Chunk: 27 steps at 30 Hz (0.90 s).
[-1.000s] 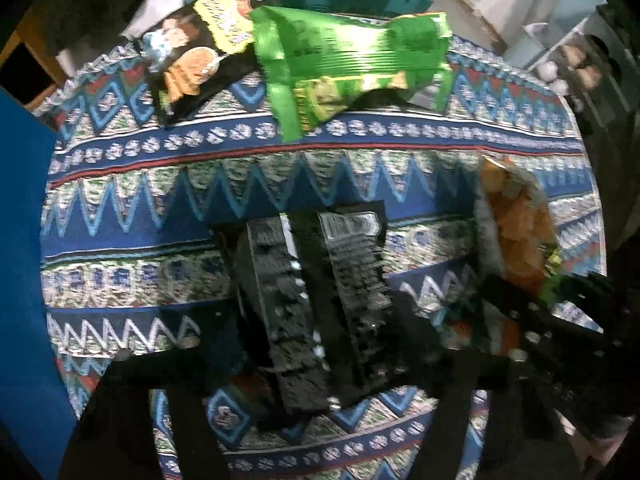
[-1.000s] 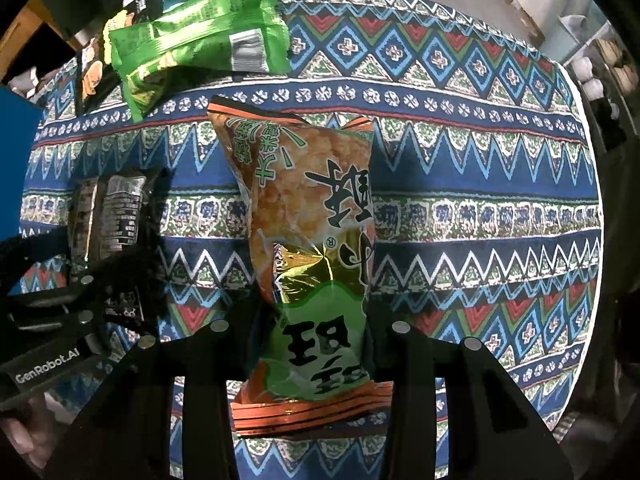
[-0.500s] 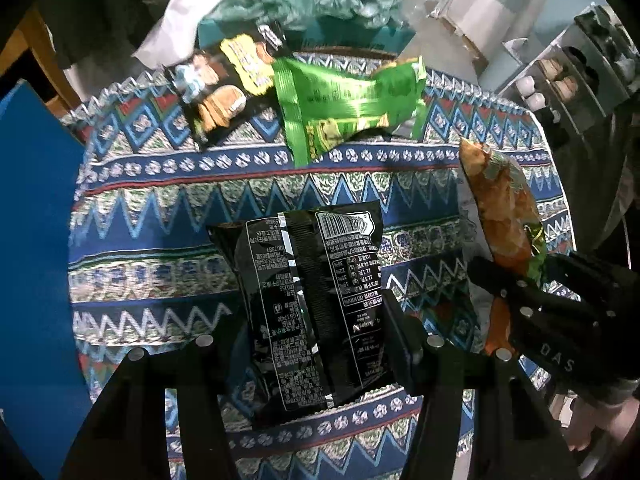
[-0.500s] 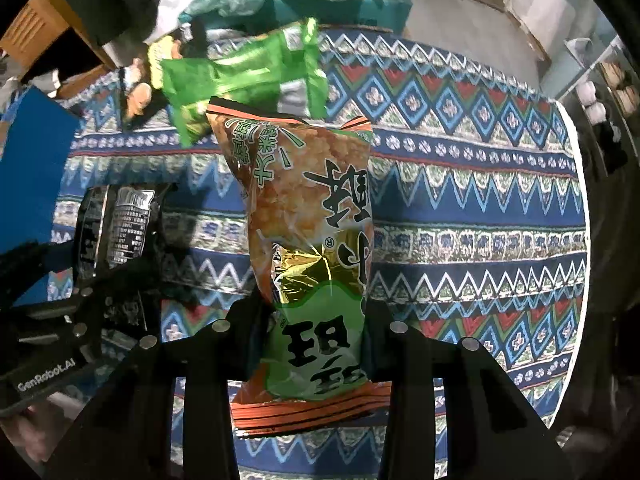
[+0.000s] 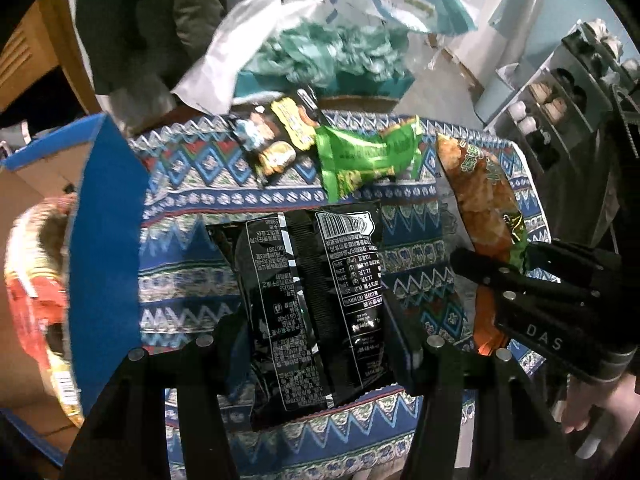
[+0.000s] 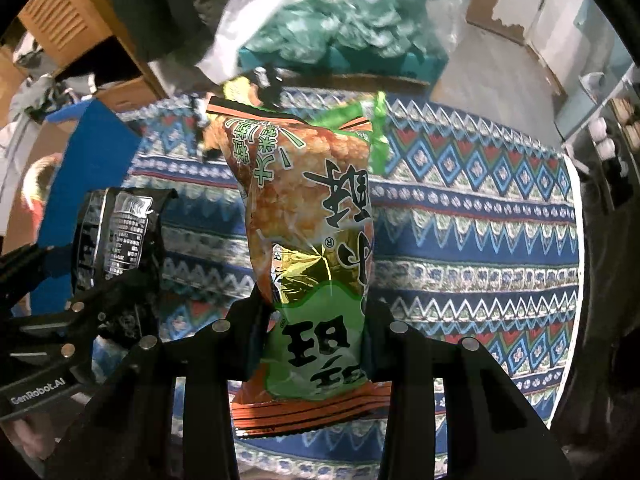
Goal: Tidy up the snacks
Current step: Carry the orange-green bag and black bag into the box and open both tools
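Left wrist view, from the left edge: a blue-walled cardboard box (image 5: 106, 240) holds a red snack bag (image 5: 36, 304); at center the left gripper (image 5: 316, 340) clamps a black snack bag (image 5: 308, 292) above the patterned tablecloth (image 5: 184, 184), with a green packet (image 5: 368, 156) lying beyond. Right wrist view, center: the right gripper (image 6: 316, 320) grips an orange-and-green snack bag (image 6: 308, 216) by its lower end, lifted clear of the cloth.

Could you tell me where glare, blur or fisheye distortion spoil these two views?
Left wrist: glare streaks the black bag, though its print stays readable; the box at the left edge is smeared. Right wrist: foil glare on the orange bag; the background clutter is blurred; the tablecloth stripes bow.
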{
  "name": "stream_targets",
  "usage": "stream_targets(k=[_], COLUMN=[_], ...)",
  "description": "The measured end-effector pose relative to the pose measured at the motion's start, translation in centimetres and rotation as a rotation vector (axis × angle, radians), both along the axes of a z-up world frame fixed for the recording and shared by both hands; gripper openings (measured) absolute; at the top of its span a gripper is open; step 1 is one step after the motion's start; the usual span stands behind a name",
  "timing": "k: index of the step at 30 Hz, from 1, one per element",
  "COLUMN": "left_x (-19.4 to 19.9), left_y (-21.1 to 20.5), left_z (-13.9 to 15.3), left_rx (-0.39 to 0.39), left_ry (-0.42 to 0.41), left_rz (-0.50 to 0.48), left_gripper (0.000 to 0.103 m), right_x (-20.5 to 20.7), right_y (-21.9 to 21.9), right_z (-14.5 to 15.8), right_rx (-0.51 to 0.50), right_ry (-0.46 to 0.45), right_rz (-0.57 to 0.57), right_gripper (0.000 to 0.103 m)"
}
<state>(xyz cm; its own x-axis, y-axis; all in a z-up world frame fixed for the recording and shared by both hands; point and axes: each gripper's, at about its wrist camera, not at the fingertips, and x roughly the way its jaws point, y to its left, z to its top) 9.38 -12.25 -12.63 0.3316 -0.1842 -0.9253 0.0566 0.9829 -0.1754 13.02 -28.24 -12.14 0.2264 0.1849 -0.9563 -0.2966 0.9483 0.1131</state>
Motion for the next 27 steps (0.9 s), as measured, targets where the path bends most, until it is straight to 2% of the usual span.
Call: stream_targets(k=[14,27], left_x=[-1.9,-3.5], left_y=[5.5,11.0], left_z=[4.3,6.1], left_rx=[-0.009,-0.01], left_ry=[-0.075,-0.112], left_rz=[0.05,0.122], left_gripper=[0.059,0.059], right_x=[-1.1,-1.4], right_y=[4.9,11.5], right_z=[3.8,6.0], right_rx=[0.083,0.13], right_ry=[-0.048,-0.066], right_rz=[0.082,0.181], right_gripper=[0.036,0.036])
